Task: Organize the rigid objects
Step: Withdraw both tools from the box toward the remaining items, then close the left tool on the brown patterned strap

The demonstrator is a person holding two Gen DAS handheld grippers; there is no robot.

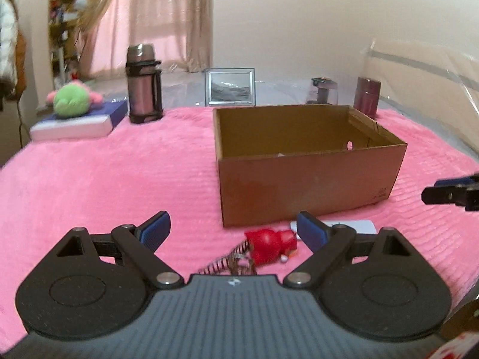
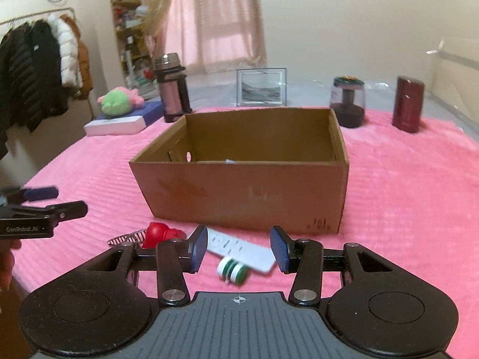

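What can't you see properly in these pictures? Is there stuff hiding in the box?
- Cardboard box floor: its near wall hides it in both views; only a pale scrap peeks out, too little to name.
- White remote: in the left wrist view mostly covered by a finger of the left gripper.
- Red toy: partly behind the right gripper finger, blurred.
- Bookshelf: contents too blurred to identify.

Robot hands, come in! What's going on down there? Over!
Left gripper open above red toy, empty. Right gripper open over remote and green spool, not gripping. Box just beyond. Nothing in the way.
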